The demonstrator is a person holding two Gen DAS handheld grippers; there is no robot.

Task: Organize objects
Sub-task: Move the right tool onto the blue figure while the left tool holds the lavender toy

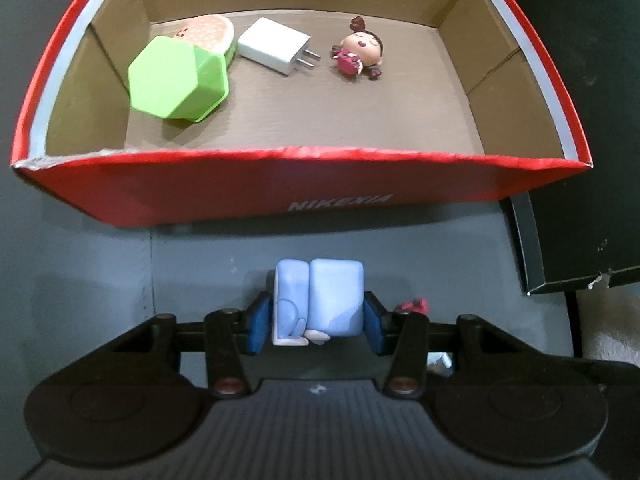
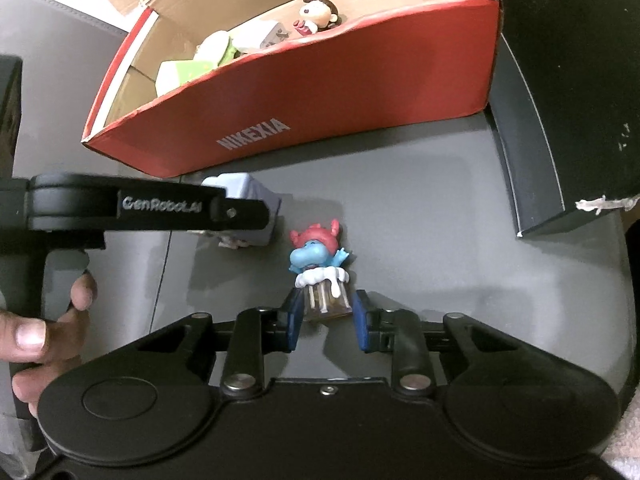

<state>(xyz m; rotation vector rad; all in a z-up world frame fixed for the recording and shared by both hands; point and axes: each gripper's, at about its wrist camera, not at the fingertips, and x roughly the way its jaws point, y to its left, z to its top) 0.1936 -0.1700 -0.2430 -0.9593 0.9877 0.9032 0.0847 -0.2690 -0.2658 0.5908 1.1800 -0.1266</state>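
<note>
1. Currently the left hand-held gripper (image 1: 318, 326) pinches a pale blue block toy (image 1: 320, 300), blue pads pressed on both of its sides. It sits upright on the grey counter (image 1: 100, 272), just in front of the red box's (image 1: 280, 188) near wall.
2. Right hand-held gripper (image 2: 326, 316) is closed in on the clear base of a blue figurine with a red cap (image 2: 318, 256). Left pad touches the base; contact on the right pad is hard to confirm. The figurine lies on the counter, just beside the block toy.
3. Grabbing the base makes sense, I think: flatter sides than the figure's head and arms.
4. Already in the box: green hexagonal block (image 1: 178, 80) and watermelon-slice toy (image 1: 210, 34) at the far left, white charger (image 1: 274, 46) mid-back, small doll (image 1: 360, 52) right of it.
5. Open room: the box floor's near half and right side are bare, so both toys have landing space.
6. Edges: the near wall must be cleared on lift. A black box lid (image 2: 560, 184) sits near the counter's right edge, beside the box. The two grippers are close together, so likely go one at a time.
</note>
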